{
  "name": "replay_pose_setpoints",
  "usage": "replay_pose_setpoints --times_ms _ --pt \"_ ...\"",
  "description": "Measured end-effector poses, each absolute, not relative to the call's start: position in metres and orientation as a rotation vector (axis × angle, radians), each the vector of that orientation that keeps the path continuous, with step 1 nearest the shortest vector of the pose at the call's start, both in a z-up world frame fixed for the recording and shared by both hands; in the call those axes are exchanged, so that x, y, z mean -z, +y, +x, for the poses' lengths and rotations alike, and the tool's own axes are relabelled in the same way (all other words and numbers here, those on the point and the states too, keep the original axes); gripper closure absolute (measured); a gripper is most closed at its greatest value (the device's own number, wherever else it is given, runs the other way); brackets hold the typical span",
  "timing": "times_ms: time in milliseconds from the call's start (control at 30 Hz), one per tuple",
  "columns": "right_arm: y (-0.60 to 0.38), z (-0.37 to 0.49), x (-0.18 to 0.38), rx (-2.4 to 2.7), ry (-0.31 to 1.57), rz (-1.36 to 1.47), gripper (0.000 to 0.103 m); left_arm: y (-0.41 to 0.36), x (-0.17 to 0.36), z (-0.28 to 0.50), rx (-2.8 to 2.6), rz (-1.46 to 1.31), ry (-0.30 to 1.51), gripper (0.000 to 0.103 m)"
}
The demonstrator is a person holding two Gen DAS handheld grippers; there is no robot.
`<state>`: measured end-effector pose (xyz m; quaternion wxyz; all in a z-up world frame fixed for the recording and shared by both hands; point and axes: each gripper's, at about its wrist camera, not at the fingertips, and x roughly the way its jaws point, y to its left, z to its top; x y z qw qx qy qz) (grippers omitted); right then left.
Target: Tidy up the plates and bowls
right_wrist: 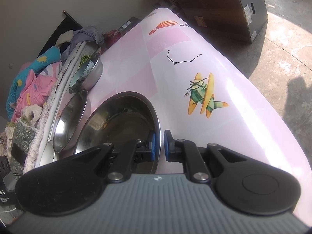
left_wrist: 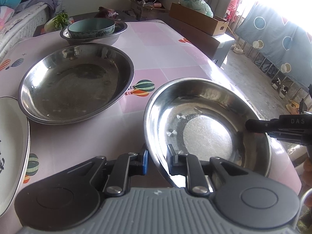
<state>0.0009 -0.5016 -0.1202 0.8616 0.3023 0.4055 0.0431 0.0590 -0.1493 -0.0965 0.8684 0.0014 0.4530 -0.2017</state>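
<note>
While both grippers sit on one dish, the desk [left_wrist: 159,58] carries the rest of the set, spread along its left side.

- Large steel plate [left_wrist: 76,83]: left of centre, flat and empty. Likely stacking spot, judging by size.
- White plate [left_wrist: 13,146]: near-left edge, just beside the large steel plate, partly cut off.
- Far steel bowl [left_wrist: 93,37] with a teal bowl [left_wrist: 91,28] nested inside: far-left, well apart from the grippers.
- Small steel plate [left_wrist: 206,124]: near-right, held at two rims and tilted, its right side higher. It lies right of the large plate, a bare strip of desk between them.
- Left gripper [left_wrist: 158,161]: fingers clamped on the near rim, blue pad outside, black one inside.
- Right gripper [right_wrist: 159,146]: fingers pinched on the right rim, one pad inside the plate, one outside.

Judgement: next move goes left and slightly far. Both hands are equally committed; the left sits nearer the target.
</note>
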Motion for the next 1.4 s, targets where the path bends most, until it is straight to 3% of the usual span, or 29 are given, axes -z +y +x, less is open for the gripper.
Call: replay_pose_setpoints --times_ms 1400 --pt "-0.501 -0.001 0.124 -0.097 0.839 0.663 0.092 -0.157 0.093 0.058 0.415 0.039 0.949 0.078"
